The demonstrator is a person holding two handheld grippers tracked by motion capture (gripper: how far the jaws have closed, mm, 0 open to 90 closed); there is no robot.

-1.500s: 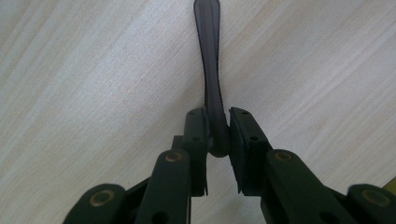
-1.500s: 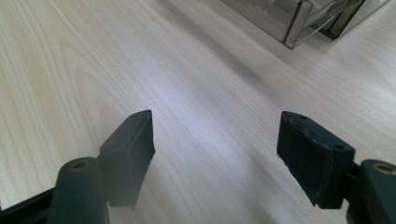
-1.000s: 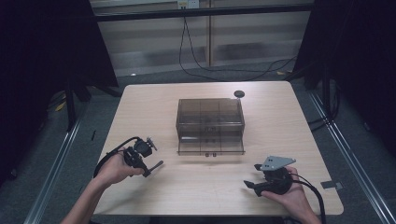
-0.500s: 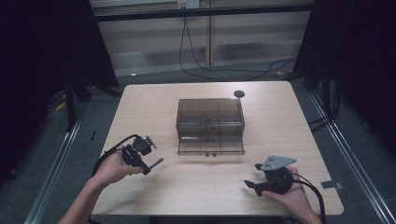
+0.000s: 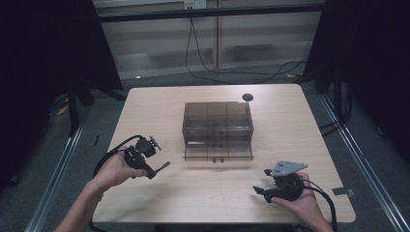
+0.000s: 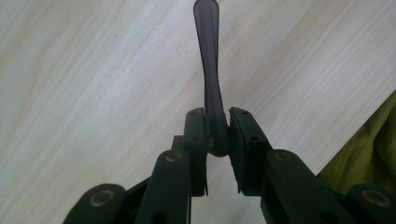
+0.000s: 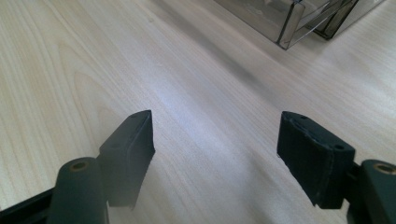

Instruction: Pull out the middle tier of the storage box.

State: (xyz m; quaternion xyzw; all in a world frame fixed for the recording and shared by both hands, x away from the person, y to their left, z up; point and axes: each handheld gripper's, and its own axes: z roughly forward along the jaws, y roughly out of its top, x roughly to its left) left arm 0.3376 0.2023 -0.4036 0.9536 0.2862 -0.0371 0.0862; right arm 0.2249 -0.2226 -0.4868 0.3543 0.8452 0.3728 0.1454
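My left gripper (image 5: pixel 152 170) hovers over the front left of the wooden table (image 5: pixel 290 121), shut on a thin dark utensil (image 5: pixel 163 167) that sticks out toward the right. In the left gripper view the utensil (image 6: pixel 209 56) shows edge-on, its lower end clamped between the pads of the left gripper (image 6: pixel 217 126). At the front right, my right gripper (image 5: pixel 259 191) rests low in a hand and stands open. In its own view the right gripper (image 7: pixel 215 149) has nothing between its jaws, just bare tabletop.
A smoke-tinted clear plastic box (image 5: pixel 217 129) with compartments stands mid-table; one of its corners (image 7: pixel 299 18) shows in the right gripper view. A small black round thing (image 5: pixel 247 97) lies behind it near the far edge. Cables trail from both grippers.
My left gripper has risen slightly with the utensil still clamped. The right gripper has stayed in place.
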